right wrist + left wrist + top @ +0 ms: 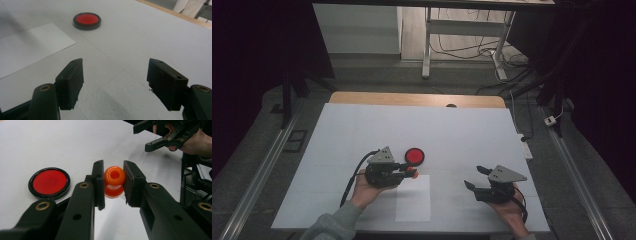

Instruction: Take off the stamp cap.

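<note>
Gripping one small glossy orange plastic bead with a hole through it [114, 177] in the left tongs [113, 182], both black pads pressing on its sides, just above the white-covered worktop [472, 135], where a faint orange reflection is showing under it. Lying just beside the bead, near the left hand [368, 190]: one round black-rimmed dish with a red inner face [49, 182], nothing resting in it. Standing wide apart with nothing between them: the right tongs [115, 85], hovering low over bare worktop, well apart from the dish. Judging by this, pick-up looking done; carrying the bead across and setting it down, likely into the dish, looking still to be done, though the goal being a guess only. Counting: one bead, one dish, one lighter rectangular white paper sheet [413, 200] lying flat on the cover near the front edge, two tongs.
</note>
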